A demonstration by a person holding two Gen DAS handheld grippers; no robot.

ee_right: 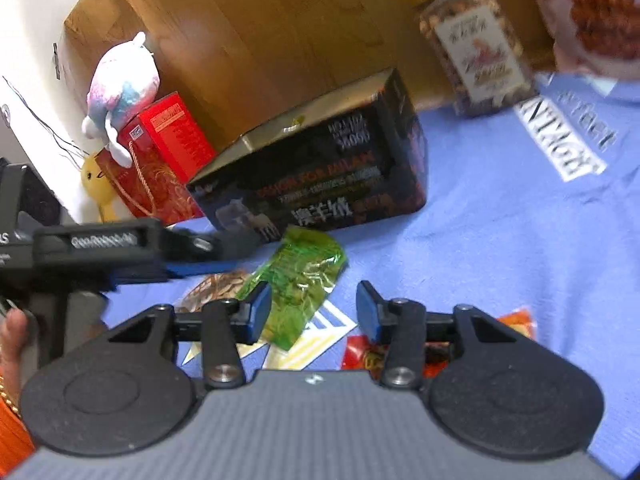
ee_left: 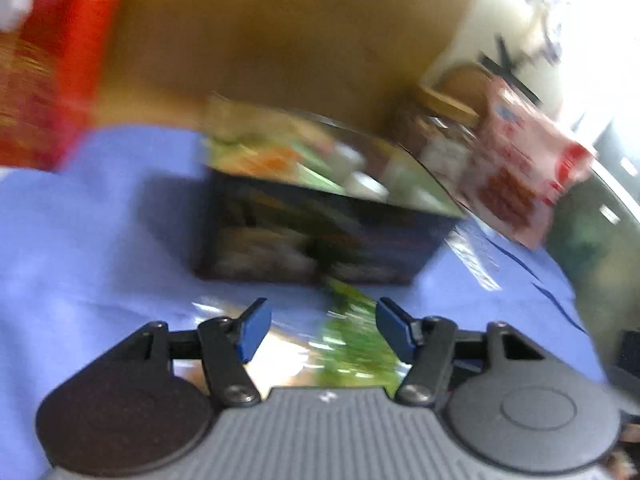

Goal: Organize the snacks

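1. I am holding my left tongs (ee_left: 320,330) spread wide and empty, low over the blue cloth (ee_left: 100,220) covering the surface; the green snack packet (ee_left: 352,344) is lying on that cloth just under and between the blue pads, slightly toward the 3 o'clock one, so I judge I am lining up to pick it.
2. My right tongs (ee_right: 312,308) are also released and gripping nothing; in their view the green snack packet (ee_right: 300,280) is lying just past the tips at 12 o'clock, its near end running beside the 9 o'clock pad; they are hanging back, I judge, to leave the left tongs (ee_right: 192,264) room, which are reaching in from 9 o'clock.
3. The dark box (ee_right: 320,168) is standing just beyond the packet at 12 o'clock; it looks open-topped with snacks inside in the left view, so I judge it the collecting place; the nut jar (ee_right: 476,52) is standing upright at 1 o'clock.
4. The left view is heavily smeared; the box's contents are showing only as pale and orange blurs; I cannot name them.
5. A red-and-white pouch (ee_right: 592,20) is cut off at the 1 o'clock corner; what is holding it I cannot tell; more packets at 6 o'clock are lying partly hidden beneath my right tongs.
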